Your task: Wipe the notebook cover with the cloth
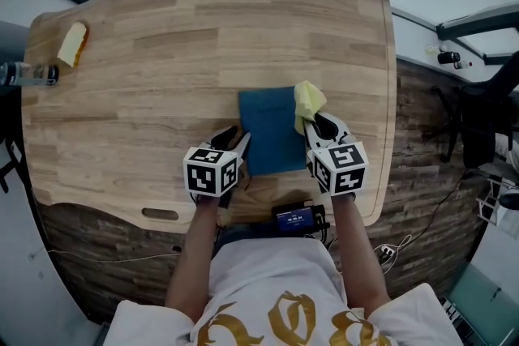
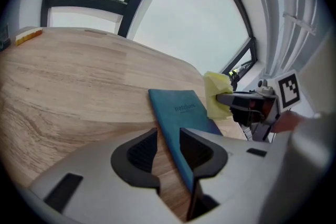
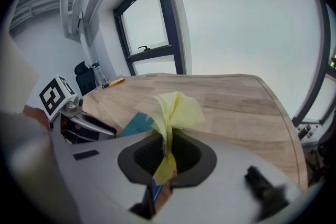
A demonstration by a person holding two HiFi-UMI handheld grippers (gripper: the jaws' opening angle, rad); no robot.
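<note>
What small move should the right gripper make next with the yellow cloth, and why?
Probably lower the right gripper and draw the crumpled yellow cloth leftward across the flat blue notebook. Its jaws are shut on the cloth, which is at the cover's far right corner; the left gripper, jaws apart, is at the near left edge.

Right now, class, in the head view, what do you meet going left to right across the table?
bottle → yellow-orange object → left hand-held gripper → notebook → right hand-held gripper, gripping the cloth
</note>
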